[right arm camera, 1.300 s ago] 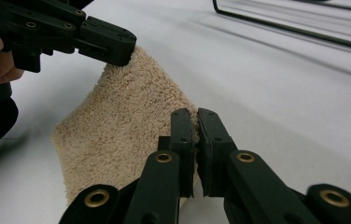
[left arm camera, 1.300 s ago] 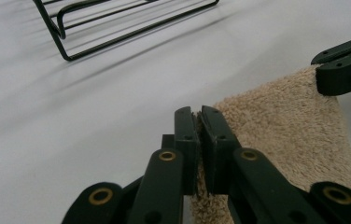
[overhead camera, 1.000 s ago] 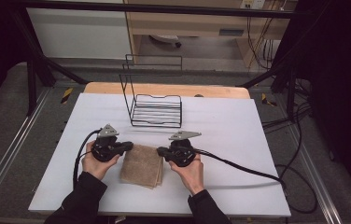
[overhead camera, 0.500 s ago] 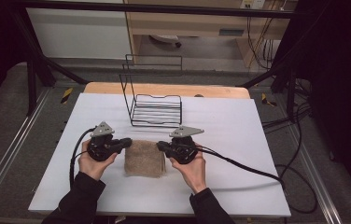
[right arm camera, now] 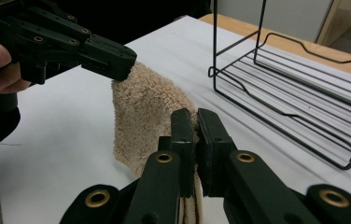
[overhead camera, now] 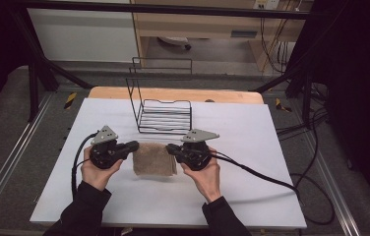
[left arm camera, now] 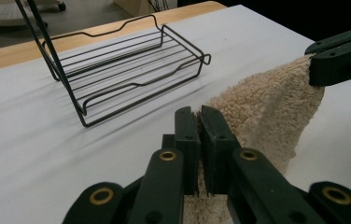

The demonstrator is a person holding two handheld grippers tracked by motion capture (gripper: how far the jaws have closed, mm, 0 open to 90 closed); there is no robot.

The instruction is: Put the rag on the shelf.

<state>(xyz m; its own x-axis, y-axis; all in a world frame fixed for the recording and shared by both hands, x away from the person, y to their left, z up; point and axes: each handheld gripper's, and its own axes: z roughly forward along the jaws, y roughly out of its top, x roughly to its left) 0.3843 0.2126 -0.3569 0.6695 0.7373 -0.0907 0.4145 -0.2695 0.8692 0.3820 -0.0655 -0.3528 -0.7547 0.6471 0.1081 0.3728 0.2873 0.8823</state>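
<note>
A beige towel hangs between the two grippers, lifted a little off the white table. My left gripper is shut on the towel's left top corner, and my right gripper is shut on its right top corner. In the left gripper view the jaws are pressed together on the towel, with the other gripper pinching the far corner. In the right gripper view the towel drapes down from the other gripper to my own closed jaws.
A black wire rack stands just beyond the towel, its tall back frame to the left and rear; it shows as the rack and the rack in the gripper views. Cables trail from both grippers, the right one across the table.
Both grippers have moved forward toward the rack and lifted the towel's far edge, so the cloth now hangs between them instead of lying flat.
</note>
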